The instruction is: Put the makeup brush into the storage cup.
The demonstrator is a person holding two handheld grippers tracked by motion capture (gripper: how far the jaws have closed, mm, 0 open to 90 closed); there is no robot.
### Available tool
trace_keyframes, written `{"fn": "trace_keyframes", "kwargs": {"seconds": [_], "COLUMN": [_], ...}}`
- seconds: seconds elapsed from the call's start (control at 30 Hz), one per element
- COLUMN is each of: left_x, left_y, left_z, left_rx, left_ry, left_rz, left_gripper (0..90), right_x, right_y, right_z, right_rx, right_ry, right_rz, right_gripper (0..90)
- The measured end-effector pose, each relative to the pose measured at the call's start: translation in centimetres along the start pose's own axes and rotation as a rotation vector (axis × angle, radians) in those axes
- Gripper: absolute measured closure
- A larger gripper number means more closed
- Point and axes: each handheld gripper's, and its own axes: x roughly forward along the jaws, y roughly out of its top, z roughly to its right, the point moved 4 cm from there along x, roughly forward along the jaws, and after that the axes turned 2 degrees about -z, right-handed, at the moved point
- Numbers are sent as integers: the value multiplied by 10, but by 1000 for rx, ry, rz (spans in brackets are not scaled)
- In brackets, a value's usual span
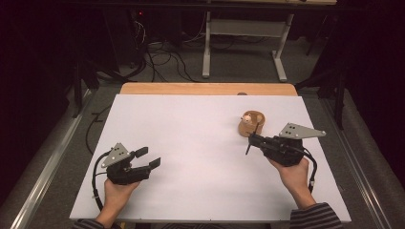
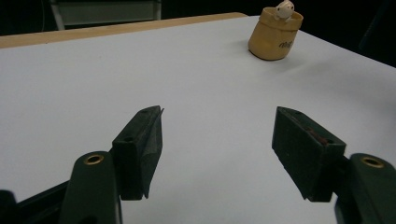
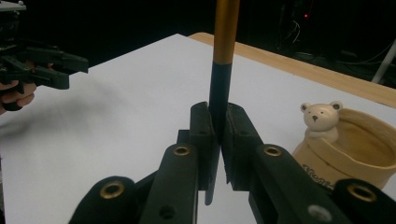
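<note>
Pen's (image 3: 223, 56) top beyond frame edge

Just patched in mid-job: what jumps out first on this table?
The right tongs are clamped on a black-and-gold pen, held upright beside the tan holder with a little bear on its rim. The left tongs hover open on the table's near left.

**Black claws, grey plates, striped cuffs**

The left claw (image 1: 147, 157) and the right claw (image 1: 251, 139) are matte black, each topped by a grey three-cornered plate with small holes. Brass-ringed screws dot their arms. Black cables trail behind. The person wears dark-and-grey striped sleeves (image 1: 315, 215).
</note>
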Motion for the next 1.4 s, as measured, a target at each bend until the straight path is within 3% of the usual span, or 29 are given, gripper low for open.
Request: {"fn": "trace_keyframes", "kwargs": {"seconds": [0.5,0.83,1.1,1.4], "left_x": [-1,-1,-2,-1], "left_y": [-1,-2,-2,-2], "left_z": [0,1,3,4], "left_rx": [9,13,26,27], "left_ry": [-15,-17,-23,-24], "left_rz": [-5,-8,-4,-8], "left_gripper": [336,335,342,340], "right_x": [0,-5,6,11], "right_y": [17,31,35,41], "right_z": [20,43,56,71], "right_rx": [5,34,51,75], "right_ry": [-34,-98,-143,-183], "right_rz": [-13,9,-23,-13], "right_gripper": [856,856,857,857]}}
